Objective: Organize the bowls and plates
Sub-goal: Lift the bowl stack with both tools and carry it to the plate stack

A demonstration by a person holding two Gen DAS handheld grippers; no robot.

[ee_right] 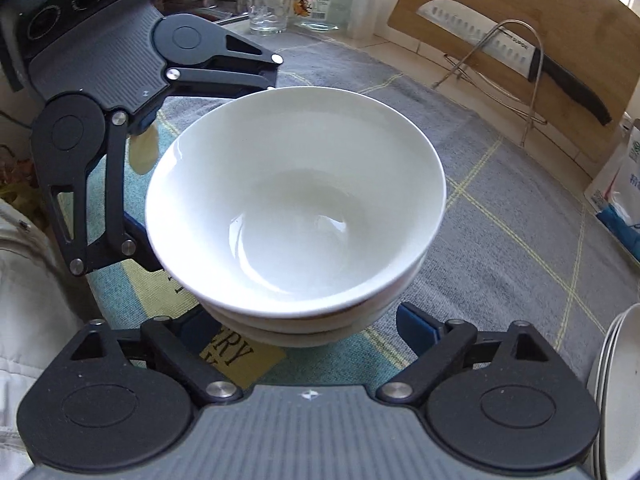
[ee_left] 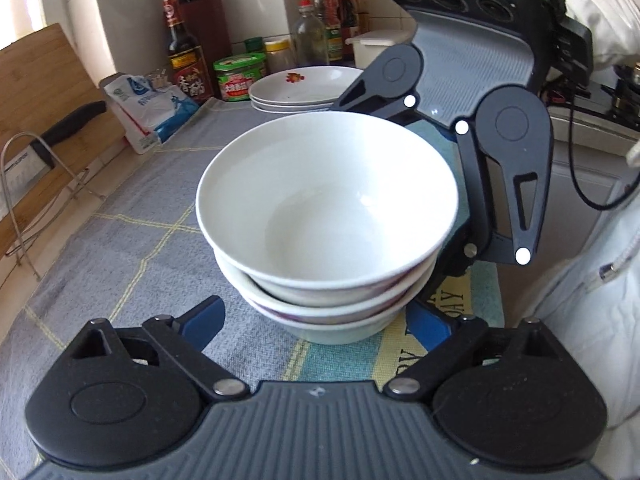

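Note:
Three white bowls (ee_left: pixel 328 208) sit nested in a stack on a grey checked cloth (ee_left: pixel 132 248). In the left wrist view my left gripper (ee_left: pixel 320 322) straddles the base of the stack, open; its left blue finger (ee_left: pixel 204 320) stands clear of the bowls and the other is partly hidden. From the far right the right gripper's black links (ee_left: pixel 516 184) reach around the same stack. In the right wrist view the bowls (ee_right: pixel 296 200) fill the middle and my right gripper (ee_right: pixel 306 322) stands open astride them, its blue finger (ee_right: pixel 416 326) just off the rim. A stack of white plates (ee_left: pixel 304 86) lies behind.
A knife (ee_right: pixel 520 56) rests on a wire rack (ee_right: pixel 516 80) against a wooden board (ee_left: pixel 44 92). Sauce bottles (ee_left: pixel 184 48), jars and a salt bag (ee_left: pixel 152 108) line the back wall. A glass (ee_right: pixel 266 6) stands near the cloth's far edge. The plates' rim (ee_right: pixel 616 380) shows at the right.

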